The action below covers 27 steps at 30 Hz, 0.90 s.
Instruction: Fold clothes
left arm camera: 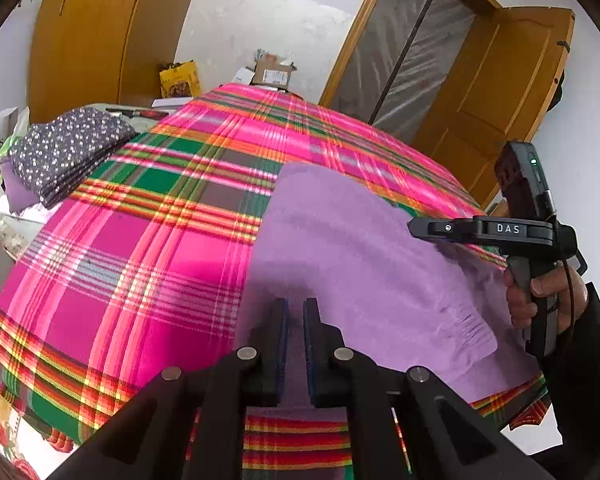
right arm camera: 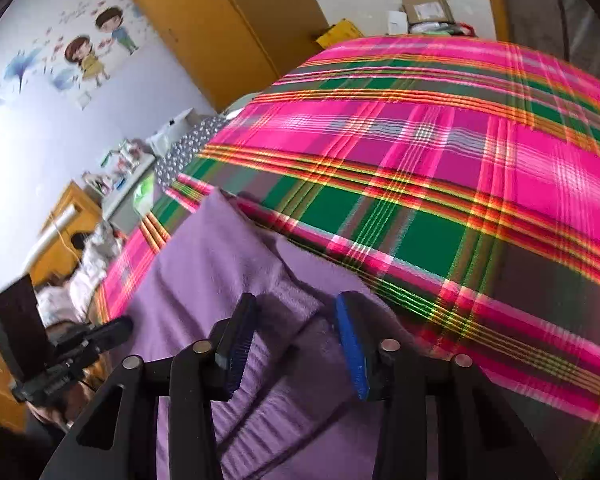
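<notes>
— Claw check: what's your left claw [left arm camera: 296, 308] doing?
— Pinching the purple garment's [left arm camera: 364, 264] near edge on my bed [left arm camera: 148, 248].
— Right claw [right arm camera: 296, 306]?
— Jaws apart above the garment, gripping nothing.

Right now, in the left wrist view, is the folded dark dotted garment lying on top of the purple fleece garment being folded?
No: the dotted garment sits apart at the bed's far left edge, off the purple fleece garment.

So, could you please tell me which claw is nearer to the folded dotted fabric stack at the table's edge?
Left. The left claw sits over the purple garment's side toward the dotted stack; the right claw is at the garment's opposite side, farther away.
</notes>
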Each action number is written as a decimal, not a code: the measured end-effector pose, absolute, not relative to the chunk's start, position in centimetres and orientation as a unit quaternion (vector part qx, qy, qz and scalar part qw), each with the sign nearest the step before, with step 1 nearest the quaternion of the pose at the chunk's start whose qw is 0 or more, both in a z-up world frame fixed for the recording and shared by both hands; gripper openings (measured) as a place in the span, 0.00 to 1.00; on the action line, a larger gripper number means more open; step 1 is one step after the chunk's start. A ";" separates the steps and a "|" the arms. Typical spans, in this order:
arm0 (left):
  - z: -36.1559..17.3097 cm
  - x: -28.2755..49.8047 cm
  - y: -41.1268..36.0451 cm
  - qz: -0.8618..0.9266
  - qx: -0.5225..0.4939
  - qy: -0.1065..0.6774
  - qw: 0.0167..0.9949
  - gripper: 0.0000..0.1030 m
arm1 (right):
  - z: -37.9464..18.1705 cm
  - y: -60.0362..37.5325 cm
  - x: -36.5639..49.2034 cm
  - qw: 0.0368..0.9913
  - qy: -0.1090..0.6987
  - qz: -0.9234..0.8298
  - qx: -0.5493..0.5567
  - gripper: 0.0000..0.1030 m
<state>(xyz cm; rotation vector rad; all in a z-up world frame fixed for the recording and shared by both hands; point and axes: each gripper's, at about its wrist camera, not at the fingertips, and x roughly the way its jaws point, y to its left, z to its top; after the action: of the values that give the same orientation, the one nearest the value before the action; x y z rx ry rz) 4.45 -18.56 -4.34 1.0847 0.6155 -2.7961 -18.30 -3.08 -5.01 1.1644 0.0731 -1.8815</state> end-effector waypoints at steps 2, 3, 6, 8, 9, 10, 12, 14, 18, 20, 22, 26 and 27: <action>-4.4 4.6 -18.5 -0.914 0.352 0.201 0.039 0.06 | -4.9 -2.9 -17.9 0.450 0.031 -0.763 0.462 0.18; -4.4 4.7 -18.5 -0.914 0.352 0.201 0.038 0.06 | -4.8 -2.4 -17.9 0.450 0.024 -0.765 0.460 0.15; -4.5 4.9 -18.4 -0.914 0.351 0.201 0.034 0.06 | -4.8 -1.2 -18.0 0.445 0.006 -0.769 0.458 0.13; -4.6 5.2 -18.4 -0.915 0.349 0.201 0.031 0.06 | -4.8 -0.7 -18.1 0.443 0.004 -0.772 0.457 0.13; -4.5 5.3 -18.4 -0.915 0.349 0.201 0.031 0.06 | -4.8 -0.6 -18.0 0.442 0.004 -0.773 0.456 0.13; -4.5 5.4 -18.3 -0.915 0.349 0.200 0.031 0.06 | -4.8 -0.7 -18.0 0.441 0.004 -0.773 0.456 0.13; -4.4 5.7 -18.3 -0.915 0.349 0.200 0.031 0.06 | -4.8 -1.0 -17.9 0.439 0.007 -0.774 0.456 0.13; -4.3 5.8 -18.2 -0.915 0.350 0.200 0.032 0.06 | -4.5 -1.4 -17.9 0.435 0.015 -0.777 0.455 0.16; -3.8 5.7 -17.5 -0.916 0.348 0.198 0.023 0.06 | -2.8 -1.5 -16.7 0.420 0.032 -0.802 0.424 0.19; -3.7 5.5 -16.9 -0.917 0.347 0.194 0.010 0.06 | -1.8 -1.8 -15.5 0.439 0.036 -0.801 0.406 0.20; -3.7 5.1 -16.1 -0.918 0.349 0.191 -0.004 0.06 | -1.7 -2.7 -14.3 0.458 0.050 -0.791 0.401 0.19; -4.0 4.4 -14.7 -0.915 0.359 0.182 -0.026 0.06 | -2.2 -4.5 -11.8 0.493 0.082 -0.770 0.396 0.19; -4.1 4.4 -14.4 -0.915 0.360 0.180 -0.030 0.06 | -2.4 -4.8 -11.3 0.499 0.087 -0.766 0.396 0.19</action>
<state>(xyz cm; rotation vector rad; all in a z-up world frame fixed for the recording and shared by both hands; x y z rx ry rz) 4.38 -14.41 -4.06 1.1537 0.5769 -2.9305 -11.25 -4.79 -2.39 0.9580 0.2107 -1.8524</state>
